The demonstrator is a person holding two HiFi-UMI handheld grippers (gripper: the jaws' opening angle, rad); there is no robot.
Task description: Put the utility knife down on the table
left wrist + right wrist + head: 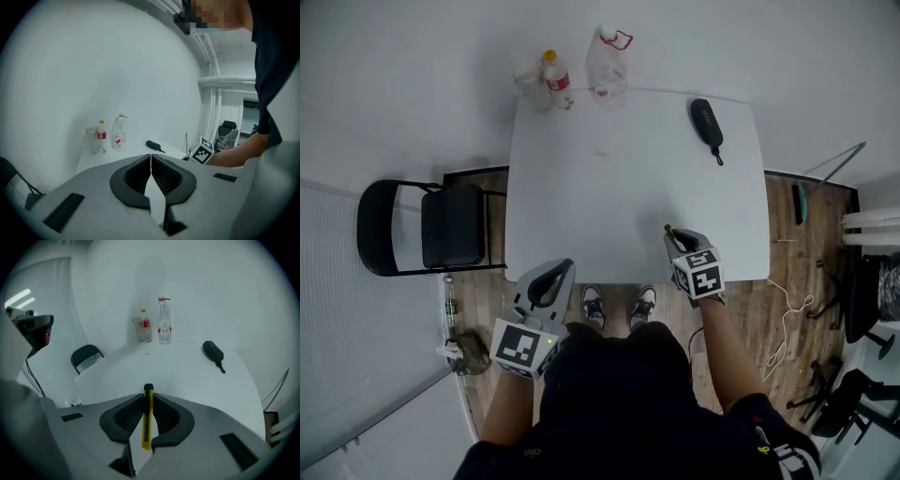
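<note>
A slim yellow utility knife with a black tip is clamped between the jaws of my right gripper, pointing forward over the white table. From the head view the right gripper hovers over the table's near right edge, and the knife's dark tip pokes out ahead of it. My left gripper is held off the table's near left corner. In the left gripper view its jaws are pressed together with nothing between them.
At the table's far edge stand a small red-labelled bottle, a clear bottle and a clear cup. A black case lies at the far right. A black folding chair stands left of the table. Cables lie on the wooden floor.
</note>
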